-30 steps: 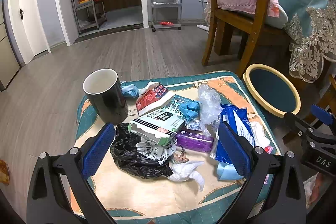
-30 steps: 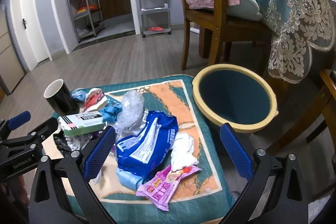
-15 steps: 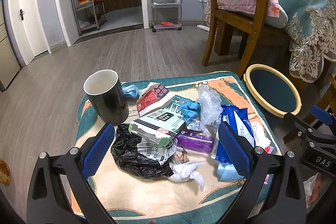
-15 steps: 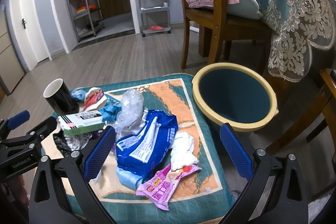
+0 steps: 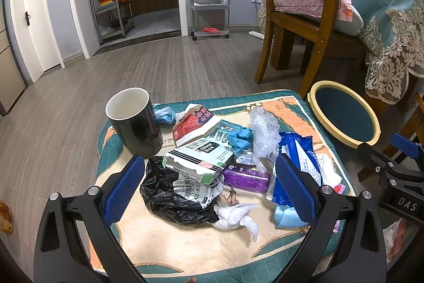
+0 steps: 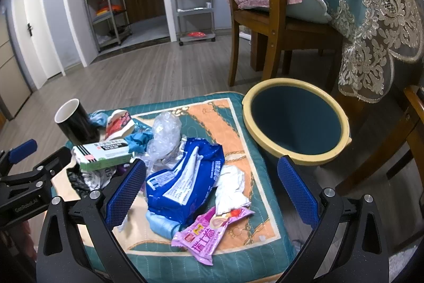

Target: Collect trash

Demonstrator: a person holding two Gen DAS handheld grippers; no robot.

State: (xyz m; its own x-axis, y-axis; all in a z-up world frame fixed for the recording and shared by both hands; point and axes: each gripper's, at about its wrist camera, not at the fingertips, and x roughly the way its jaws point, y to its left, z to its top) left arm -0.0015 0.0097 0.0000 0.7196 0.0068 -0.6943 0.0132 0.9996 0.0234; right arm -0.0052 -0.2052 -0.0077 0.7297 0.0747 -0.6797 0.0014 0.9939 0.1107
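Trash pile on a quilted cushion (image 5: 185, 243)

The left tool (image 5: 209, 190) hangs wide open above a black bag (image 5: 169, 192); a black mug (image 5: 135, 121) stands behind.

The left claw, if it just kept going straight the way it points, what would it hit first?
Probably the black plastic bag and the white-green carton resting on it, centred between the open left claw. Depth is uncertain.

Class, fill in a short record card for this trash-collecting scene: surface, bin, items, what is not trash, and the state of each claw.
surface: mat, littered
bin, right of the mat, looks empty
items: blue pack, pink wrapper, black bag, carton, tissue
not trash: mug, upright, back left
left claw, open, holding nothing
right claw, open, holding nothing
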